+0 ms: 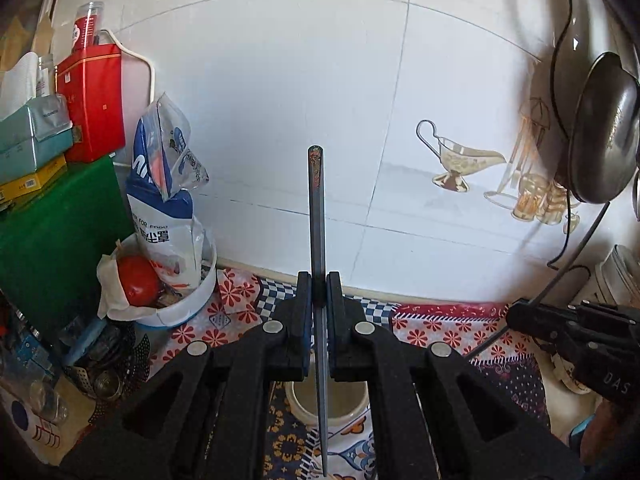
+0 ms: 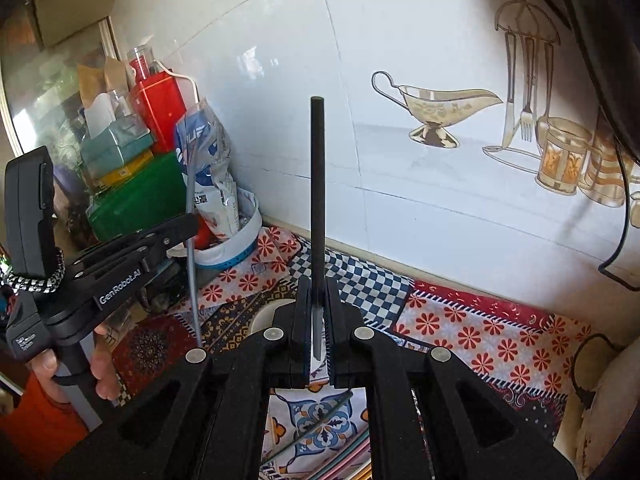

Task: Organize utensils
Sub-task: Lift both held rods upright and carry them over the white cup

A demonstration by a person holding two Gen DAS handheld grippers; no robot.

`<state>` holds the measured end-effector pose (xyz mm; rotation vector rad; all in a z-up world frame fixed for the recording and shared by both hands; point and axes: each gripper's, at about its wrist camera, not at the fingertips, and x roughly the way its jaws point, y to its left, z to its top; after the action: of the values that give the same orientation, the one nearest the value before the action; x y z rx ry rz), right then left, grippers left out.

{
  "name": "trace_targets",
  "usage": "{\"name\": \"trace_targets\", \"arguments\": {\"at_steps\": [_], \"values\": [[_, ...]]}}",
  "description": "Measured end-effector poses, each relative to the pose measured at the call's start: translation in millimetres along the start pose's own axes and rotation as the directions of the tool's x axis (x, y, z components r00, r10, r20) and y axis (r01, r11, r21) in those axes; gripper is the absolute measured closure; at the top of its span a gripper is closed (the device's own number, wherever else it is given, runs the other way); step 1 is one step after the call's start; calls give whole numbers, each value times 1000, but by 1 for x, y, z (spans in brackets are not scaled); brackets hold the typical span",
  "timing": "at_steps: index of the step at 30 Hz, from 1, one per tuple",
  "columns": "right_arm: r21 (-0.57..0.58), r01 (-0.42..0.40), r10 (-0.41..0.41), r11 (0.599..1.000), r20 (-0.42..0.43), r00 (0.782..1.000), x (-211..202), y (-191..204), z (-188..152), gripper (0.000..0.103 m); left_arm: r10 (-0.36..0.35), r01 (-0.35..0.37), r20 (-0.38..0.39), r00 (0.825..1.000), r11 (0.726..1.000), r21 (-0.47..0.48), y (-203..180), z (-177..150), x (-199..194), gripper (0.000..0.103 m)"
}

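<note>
The left gripper (image 1: 319, 292) stands nearest, its fingers (image 1: 304, 300) clamped on a slim grey chopstick (image 1: 316, 208) held upright above a cream ceramic holder (image 1: 304, 410). The right gripper (image 2: 319, 300) likewise pinches a black chopstick (image 2: 317, 184). Below lies the table (image 2: 480, 344) under patchwork floral cloth, backed by a white tiled wall (image 1: 280, 100). A white round tub (image 1: 188, 308) holds a red fruit (image 1: 138, 280) and a blue-white bag (image 1: 168, 208).

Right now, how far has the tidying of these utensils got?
Nothing looks put away yet: the cream cup below shows empty. In hand: the left gripper is shut on a grey chopstick, the right gripper on a black chopstick, both upright. Left: dropping them in the cup, then the coloured sticks lying on the cloth.
</note>
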<state>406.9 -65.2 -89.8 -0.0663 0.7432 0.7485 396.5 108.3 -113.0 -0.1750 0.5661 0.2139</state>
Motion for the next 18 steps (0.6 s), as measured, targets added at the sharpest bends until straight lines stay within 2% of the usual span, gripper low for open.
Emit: {"name": "trace_targets", "arguments": {"at_steps": [8,18], "values": [[-19,-62,61,998,-36,997,33,11,8,98,29,-29,23,999,999,-15,8,14,40,98],[-3,-83,81,997,-145,986,85,5,-2,98,0,-1,-82,997,1000,-2,12,-3,78,98]]}}
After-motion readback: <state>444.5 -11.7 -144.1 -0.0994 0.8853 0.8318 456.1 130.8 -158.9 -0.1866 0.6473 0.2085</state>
